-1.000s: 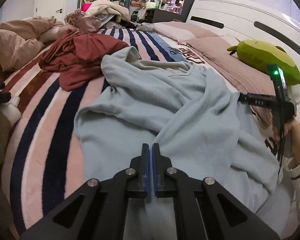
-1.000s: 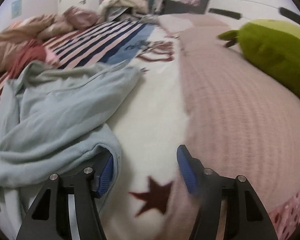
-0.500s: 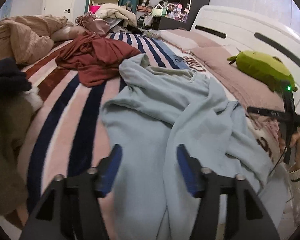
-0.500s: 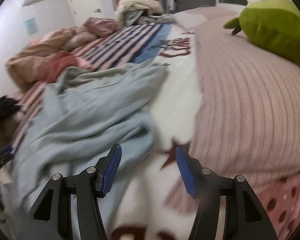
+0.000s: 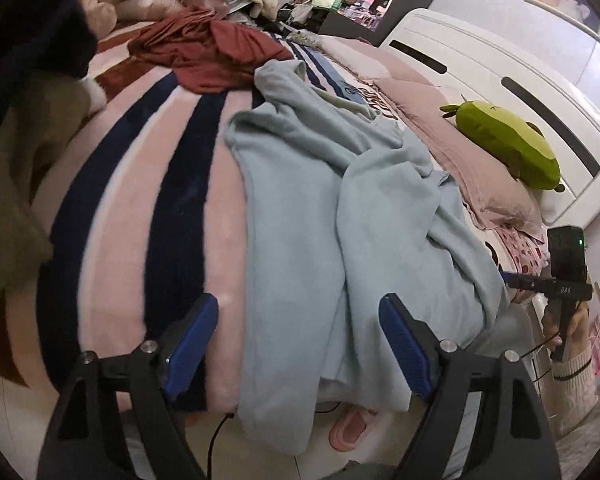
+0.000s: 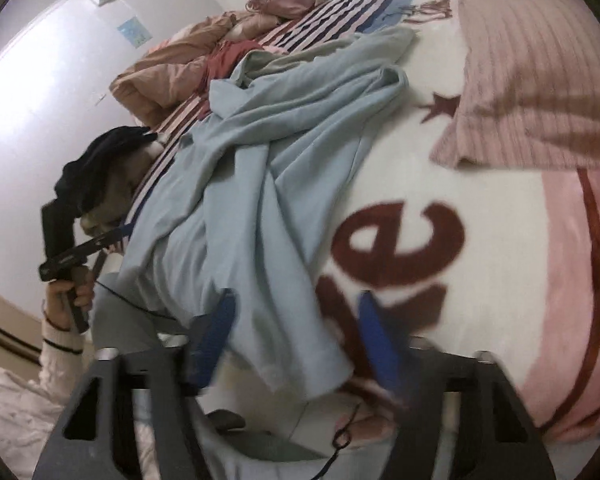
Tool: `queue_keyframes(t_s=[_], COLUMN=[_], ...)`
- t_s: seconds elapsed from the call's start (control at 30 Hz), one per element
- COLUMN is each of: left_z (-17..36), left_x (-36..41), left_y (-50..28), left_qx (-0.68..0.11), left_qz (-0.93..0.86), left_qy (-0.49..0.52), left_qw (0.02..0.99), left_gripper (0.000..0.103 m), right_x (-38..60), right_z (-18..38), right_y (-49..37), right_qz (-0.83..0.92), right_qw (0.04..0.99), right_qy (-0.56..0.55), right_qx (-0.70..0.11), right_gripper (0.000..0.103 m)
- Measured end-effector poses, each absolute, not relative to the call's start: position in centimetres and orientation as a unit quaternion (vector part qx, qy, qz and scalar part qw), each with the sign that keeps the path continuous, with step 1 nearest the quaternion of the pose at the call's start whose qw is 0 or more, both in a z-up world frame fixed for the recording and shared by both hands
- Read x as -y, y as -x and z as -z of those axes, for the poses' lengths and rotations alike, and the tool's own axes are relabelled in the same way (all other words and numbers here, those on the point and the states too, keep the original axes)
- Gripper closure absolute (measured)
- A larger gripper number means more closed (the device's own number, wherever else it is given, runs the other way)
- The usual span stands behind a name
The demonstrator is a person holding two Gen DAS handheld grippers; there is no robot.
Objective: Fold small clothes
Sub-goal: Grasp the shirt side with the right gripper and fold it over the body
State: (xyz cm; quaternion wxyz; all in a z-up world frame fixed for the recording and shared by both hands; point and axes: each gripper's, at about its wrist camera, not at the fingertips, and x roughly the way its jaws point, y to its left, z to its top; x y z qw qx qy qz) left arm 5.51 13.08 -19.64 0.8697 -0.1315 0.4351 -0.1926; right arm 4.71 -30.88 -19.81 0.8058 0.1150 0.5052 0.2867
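Pale-blue garment [image 5: 340, 208], one, lies crumpled on the bed [image 5: 140, 184], long axis running from frame bottom to upper centre. Left tool [image 5: 298, 344] hangs wide open over its hem; right tool [image 6: 294, 336], also open and empty, straddles another corner. Both look equally near.

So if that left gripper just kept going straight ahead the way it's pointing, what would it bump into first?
Most likely the light blue garment: its near edge, draped over the bed's edge, lies between the open fingers of the left gripper. Depth is hard to judge through the fisheye, so take that as a guess.
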Motion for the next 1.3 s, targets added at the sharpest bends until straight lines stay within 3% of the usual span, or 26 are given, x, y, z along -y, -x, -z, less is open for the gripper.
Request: queue_keyframes(t_s=[0.1,0.13,0.17,0.2,0.37,0.5,0.57,0.67,1.0,1.07,1.13,1.2,1.23,1.3], left_z=[19.9,20.0,20.0,20.0,19.6,19.7,19.6,19.6,20.3,20.5,20.6,20.6,20.6,20.4], left_x=[-13.0,-12.9,-12.9,-12.8,-13.1,-13.7,-13.7,-13.4,-11.8,-10.7,-9.4,-8.0,-7.8,-7.0], left_y=[-5.2,-5.1,-5.1,-5.1,-4.8,-5.0,-5.2,-5.6,-7.7,-8.0,-8.4,-8.6,-8.6,-8.3], left_qx=[-0.435,-0.437,-0.438,-0.439,-0.433,-0.435,-0.436,-0.438,-0.45,-0.451,-0.451,-0.449,-0.449,-0.448], left_qz=[0.203,0.202,0.2,0.198,0.195,0.187,0.199,0.208,0.235,0.225,0.211,0.193,0.188,0.186], left_qy=[0.145,0.145,0.144,0.142,0.14,0.145,0.147,0.138,0.139,0.123,0.1,0.073,0.064,0.042], left_qw=[0.865,0.865,0.865,0.865,0.869,0.868,0.865,0.864,0.85,0.855,0.862,0.869,0.871,0.874], left_gripper=[0.023,0.023,0.023,0.023,0.023,0.023,0.023,0.022,0.02,0.024,0.028,0.041,0.052,0.07], right_x=[30.0,29.3,29.0,28.5,26.6,26.6,27.3,28.2,28.7,27.9,27.1,26.4,26.1,25.8], right_z=[20.4,20.5,20.5,20.5,19.6,20.8,20.9,20.0,21.7,21.7,21.6,21.5,21.6,21.7], right_y=[-4.0,-3.9,-3.6,-3.6,-2.8,-3.3,-3.5,-3.6,-6.5,-7.0,-7.4,-7.9,-8.2,-8.5], right_qz=[-0.282,-0.281,-0.278,-0.279,-0.346,-0.307,-0.296,-0.281,-0.348,-0.36,-0.361,-0.352,-0.345,-0.341], right_qw=[0.802,0.802,0.804,0.803,0.779,0.784,0.785,0.801,0.759,0.759,0.763,0.773,0.778,0.781], right_qy=[-0.072,-0.061,-0.053,-0.048,-0.086,-0.066,-0.067,-0.06,-0.152,-0.147,-0.141,-0.132,-0.126,-0.129], right_qx=[-0.522,-0.523,-0.523,-0.524,-0.515,-0.536,-0.54,-0.525,-0.528,-0.523,-0.517,-0.511,-0.509,-0.507], right_gripper=[0.056,0.062,0.084,0.098,0.098,0.088,0.058,0.044,0.041,0.041,0.048,0.065,0.082,0.09])
